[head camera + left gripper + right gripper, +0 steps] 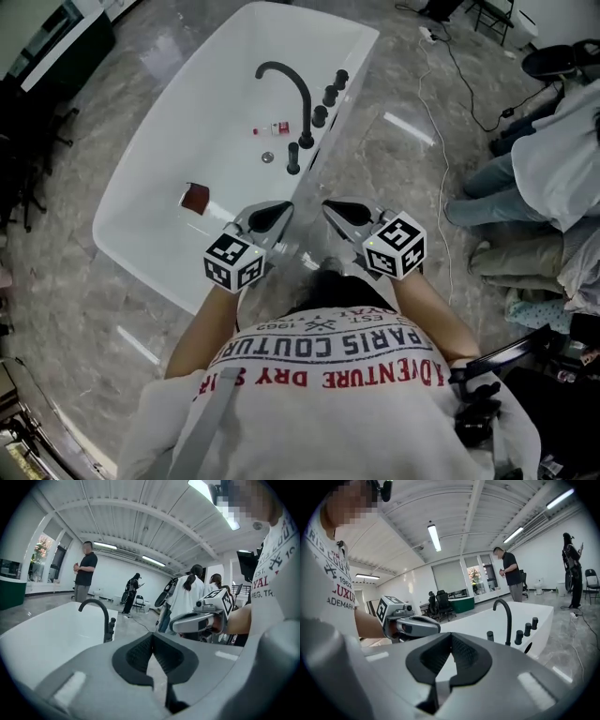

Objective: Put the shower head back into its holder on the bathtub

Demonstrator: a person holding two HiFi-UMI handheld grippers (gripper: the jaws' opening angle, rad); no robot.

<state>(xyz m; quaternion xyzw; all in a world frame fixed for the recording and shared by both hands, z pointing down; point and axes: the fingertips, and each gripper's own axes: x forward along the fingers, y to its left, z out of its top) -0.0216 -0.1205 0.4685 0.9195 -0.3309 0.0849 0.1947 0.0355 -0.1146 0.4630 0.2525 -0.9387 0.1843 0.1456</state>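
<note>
Jaws on the left gripper [269, 217] and the right gripper [345, 214] are both shut tight, with nothing in them. They are held side by side, just before the white bathtub [141, 178]. On its rim the black shower head [293, 157] stands straight up, right beside the curved tap [307, 112].

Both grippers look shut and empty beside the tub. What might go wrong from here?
The left gripper and right gripper are shut on nothing; a reach for the black fittings on the bathtub rim would need them opened first. A cable trails on the floor beside the tub: a trip risk.
</note>
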